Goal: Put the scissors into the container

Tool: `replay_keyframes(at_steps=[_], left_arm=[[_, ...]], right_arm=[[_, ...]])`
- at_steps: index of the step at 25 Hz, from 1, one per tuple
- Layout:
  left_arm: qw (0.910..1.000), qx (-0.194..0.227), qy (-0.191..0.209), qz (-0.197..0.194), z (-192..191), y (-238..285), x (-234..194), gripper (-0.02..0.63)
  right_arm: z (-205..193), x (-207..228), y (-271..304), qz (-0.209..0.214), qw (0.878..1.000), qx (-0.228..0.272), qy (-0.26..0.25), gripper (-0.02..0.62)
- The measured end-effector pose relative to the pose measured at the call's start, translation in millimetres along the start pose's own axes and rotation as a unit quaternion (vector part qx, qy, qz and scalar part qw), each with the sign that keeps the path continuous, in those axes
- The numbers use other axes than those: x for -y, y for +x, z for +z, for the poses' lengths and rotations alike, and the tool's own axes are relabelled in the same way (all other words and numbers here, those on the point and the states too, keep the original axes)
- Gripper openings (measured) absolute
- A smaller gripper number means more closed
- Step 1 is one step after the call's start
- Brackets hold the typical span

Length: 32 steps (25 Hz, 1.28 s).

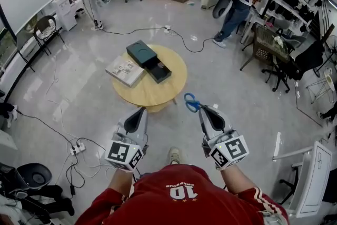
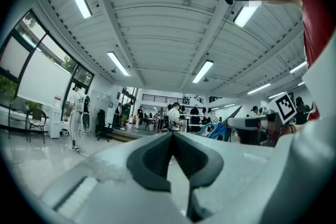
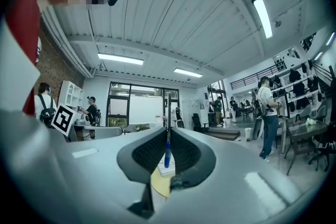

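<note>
Blue-handled scissors (image 1: 192, 102) are held in the air in front of the round wooden table (image 1: 171, 87); my right gripper (image 1: 202, 110) is shut on them. In the right gripper view the scissors (image 3: 167, 153) stand edge-on between the pads, the blade rising past the tips of my right gripper (image 3: 168, 131). The container (image 1: 158, 70), a dark open box, lies on the table next to its dark green lid (image 1: 141, 52). My left gripper (image 1: 141, 111) hangs beside the right one, shut and empty. In the left gripper view, the left gripper (image 2: 172, 137) has its jaws together and the scissors (image 2: 218, 131) show to its right.
A light book (image 1: 125, 70) lies on the table's left part. Cables and a power strip (image 1: 78, 148) trail on the floor at the left. A black chair (image 1: 32, 175) stands at lower left. People stand at the back of the room, among desks and shelves.
</note>
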<state>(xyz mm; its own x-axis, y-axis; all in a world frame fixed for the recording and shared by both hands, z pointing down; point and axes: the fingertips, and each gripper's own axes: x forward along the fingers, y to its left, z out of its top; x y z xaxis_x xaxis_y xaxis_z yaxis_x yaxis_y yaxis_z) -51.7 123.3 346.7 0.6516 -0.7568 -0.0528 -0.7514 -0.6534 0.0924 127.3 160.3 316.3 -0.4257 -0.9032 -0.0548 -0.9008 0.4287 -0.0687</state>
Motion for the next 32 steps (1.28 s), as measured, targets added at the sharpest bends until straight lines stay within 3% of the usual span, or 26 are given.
replay_keyframes(at_steps=[19, 32], left_arm=[[0.9997, -0.016, 0.015, 0.009, -4, 149, -27, 0.002], [0.9975, -0.046, 0.035, 0.041, -6, 192, -36, 0.002]], right_arm=[[-5, 124, 93, 0.023, 0.999, 0.007, 0.027, 0.021], [-19, 173, 130, 0.051, 0.997, 0.0, 0.061, 0.02]])
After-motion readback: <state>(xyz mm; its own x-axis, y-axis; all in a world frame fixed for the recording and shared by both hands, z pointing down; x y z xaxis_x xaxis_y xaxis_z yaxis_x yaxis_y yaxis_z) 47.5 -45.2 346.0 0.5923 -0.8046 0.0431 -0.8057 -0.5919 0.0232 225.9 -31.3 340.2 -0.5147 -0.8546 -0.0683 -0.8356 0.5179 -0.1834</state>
